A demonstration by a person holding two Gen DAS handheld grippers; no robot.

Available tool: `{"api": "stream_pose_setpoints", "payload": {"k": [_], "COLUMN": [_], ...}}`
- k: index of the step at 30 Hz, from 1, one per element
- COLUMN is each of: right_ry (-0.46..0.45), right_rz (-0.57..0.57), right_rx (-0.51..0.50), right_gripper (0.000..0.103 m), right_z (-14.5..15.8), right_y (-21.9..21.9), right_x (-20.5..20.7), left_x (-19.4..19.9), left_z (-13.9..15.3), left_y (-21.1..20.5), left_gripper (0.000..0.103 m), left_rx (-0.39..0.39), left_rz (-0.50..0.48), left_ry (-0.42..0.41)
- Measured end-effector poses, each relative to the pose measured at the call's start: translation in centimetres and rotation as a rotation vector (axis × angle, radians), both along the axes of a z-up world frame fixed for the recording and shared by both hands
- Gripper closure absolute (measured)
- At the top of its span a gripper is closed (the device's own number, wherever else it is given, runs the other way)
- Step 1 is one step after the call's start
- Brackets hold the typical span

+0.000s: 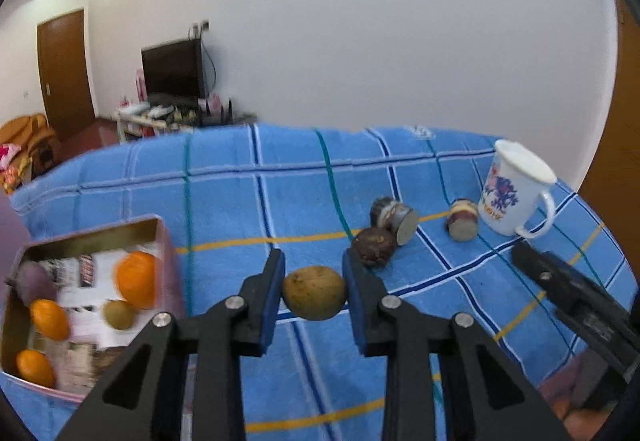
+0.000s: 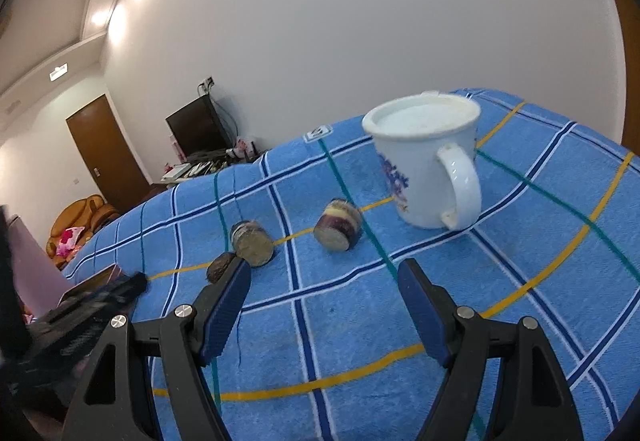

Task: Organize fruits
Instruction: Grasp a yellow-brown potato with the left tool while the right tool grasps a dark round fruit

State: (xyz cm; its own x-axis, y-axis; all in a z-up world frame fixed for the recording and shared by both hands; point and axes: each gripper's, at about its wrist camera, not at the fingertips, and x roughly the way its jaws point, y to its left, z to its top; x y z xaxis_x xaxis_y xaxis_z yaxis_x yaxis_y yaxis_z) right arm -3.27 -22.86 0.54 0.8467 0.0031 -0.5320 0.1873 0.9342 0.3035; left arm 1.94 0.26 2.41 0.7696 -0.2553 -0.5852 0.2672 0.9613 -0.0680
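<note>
Closest in the left wrist view, the left claw (image 1: 314,291) grips a brown kiwi (image 1: 314,293), one blue pad pressed on each side of it, and the fruit is lifted clear of the blue checked cloth (image 1: 240,201) that covers the tabletop. Near left of that claw sits a pink-sided tin box (image 1: 166,241) (its inside is blurred), holding a large orange (image 1: 137,278), two smaller oranges (image 1: 49,319) at its near left, a second kiwi (image 1: 119,314) and a purplish piece (image 1: 34,281) at its left edge.

Just beyond the held kiwi, a little to the right, a dark round fruit (image 1: 373,245) lies on the cloth, touching a cut chunk with a grey flat face (image 1: 394,219). Further right a second cut chunk (image 1: 463,220), purple-skinned with a pale face, lies just beside a white mug (image 1: 514,187) with a blue print, standing upright at the far right.

The right claw (image 2: 324,305) hangs open over bare cloth with nothing between its pads; in the left wrist view it shows at the near right edge (image 1: 560,281). Ahead of it lie the two chunks (image 2: 253,244) (image 2: 338,229), and the mug (image 2: 426,161) beyond them to the right, handle toward the camera.

Farthest back are a white wall, a dark television (image 1: 172,69) and a brown door (image 1: 64,73).
</note>
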Motion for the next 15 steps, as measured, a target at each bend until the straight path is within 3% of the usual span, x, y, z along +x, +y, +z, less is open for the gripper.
{"api": "stream_pose_setpoints", "payload": {"k": [6, 10, 15], "right_ry": [0.1, 0.126, 0.222], "right_rz": [0.098, 0.172, 0.161], "right_rx": [0.076, 0.05, 0.07], "right_gripper": [0.026, 0.026, 0.031], "right_z": [-0.7, 0.0, -1.6], "right_y": [2.4, 5.3, 7.4], "right_x": [1.7, 4.3, 8.9], "left_x": [-1.6, -1.1, -0.6], "left_z": [1.6, 2.1, 2.0], "left_y": [3.7, 6.8, 10.4], "left_gripper": [0.072, 0.072, 0.072], "left_rx": [0.046, 0.017, -0.007], "left_rz": [0.022, 0.065, 0.126], "left_ry": [-0.104, -0.128, -0.149]}}
